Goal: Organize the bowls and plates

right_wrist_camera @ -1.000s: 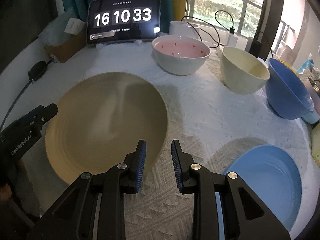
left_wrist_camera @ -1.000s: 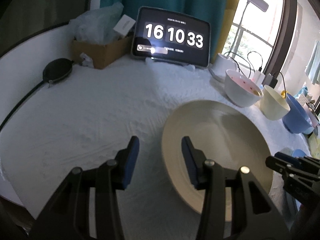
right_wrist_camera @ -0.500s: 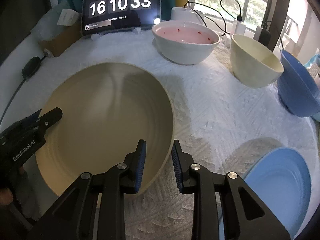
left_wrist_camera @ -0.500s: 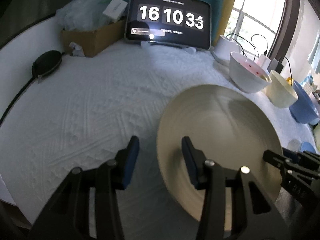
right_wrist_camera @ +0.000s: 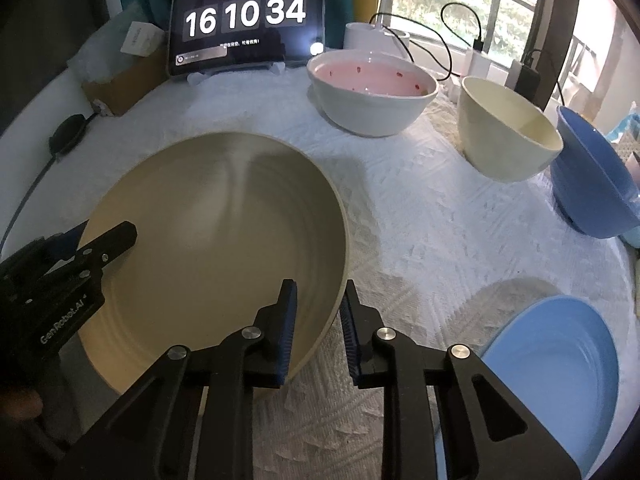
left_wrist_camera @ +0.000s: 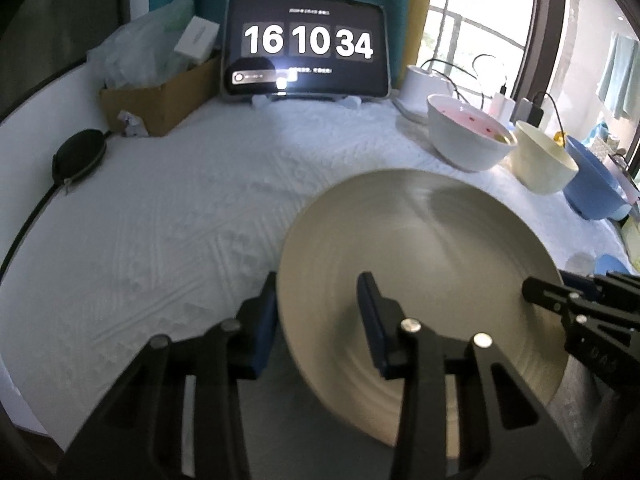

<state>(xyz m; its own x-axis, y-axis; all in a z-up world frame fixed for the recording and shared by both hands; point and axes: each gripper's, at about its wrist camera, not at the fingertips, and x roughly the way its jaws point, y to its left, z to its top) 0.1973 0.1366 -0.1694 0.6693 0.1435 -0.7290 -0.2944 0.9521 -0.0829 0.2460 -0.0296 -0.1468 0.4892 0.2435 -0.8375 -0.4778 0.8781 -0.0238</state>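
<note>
The blue plate is cut off at lower right, while both closing grippers, left and right, straddle the ridged beige plate rim without visible pad contact.

Tilted beige plate; blue plate flat; three bowls behind

From my left wrist camera the near rim of the beige plate smears with blur and its lower edge is hidden behind the left gripper, so I cannot tell whether the pads touch it. The blue plate is cut off by the frame's lower right edge in my right view. The small text under the tablet clock digits is too tiny to read.
</note>
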